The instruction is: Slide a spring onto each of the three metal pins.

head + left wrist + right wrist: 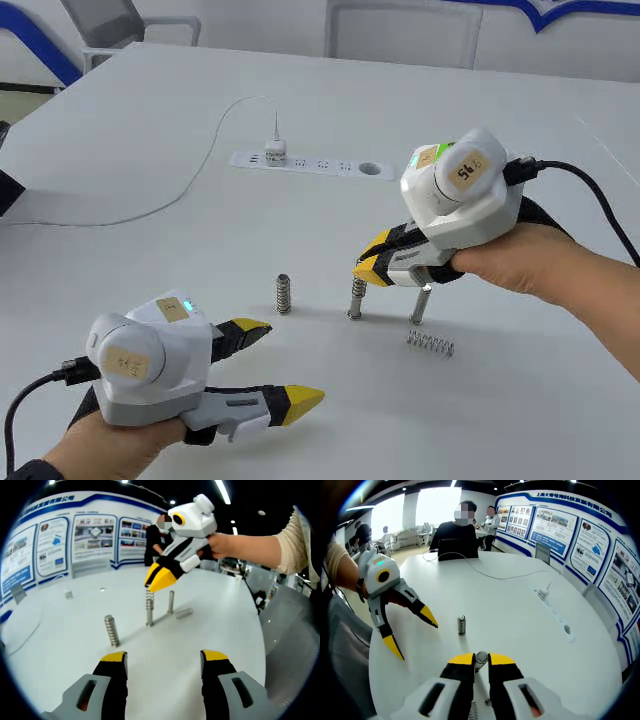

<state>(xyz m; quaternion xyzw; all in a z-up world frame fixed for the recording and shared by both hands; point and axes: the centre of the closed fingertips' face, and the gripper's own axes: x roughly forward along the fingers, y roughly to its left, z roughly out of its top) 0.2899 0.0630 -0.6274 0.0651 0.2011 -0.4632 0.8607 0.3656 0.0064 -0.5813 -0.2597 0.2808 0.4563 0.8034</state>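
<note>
Table (150, 180): white, bears the upright middle pin (354, 311).
Left gripper (290, 362): near-left of the middle pin, claw spread, empty.
Right gripper (368, 270): above the middle pin, claw clenched on the held spring (358, 289).
Power strip (310, 164): far behind the middle pin.
Left pin (283, 277): left of it, fitted spring (284, 297) on.
Right pin (420, 305): right of it, bare.
Loose spring (430, 343): flat, near-right of it.

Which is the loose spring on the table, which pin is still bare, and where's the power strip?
Loose spring (430, 343): head view, middle of its coils.
Bare pin (420, 305): head view, halfway up its shaft.
Power strip (320, 164): head view, its white top face.
</note>
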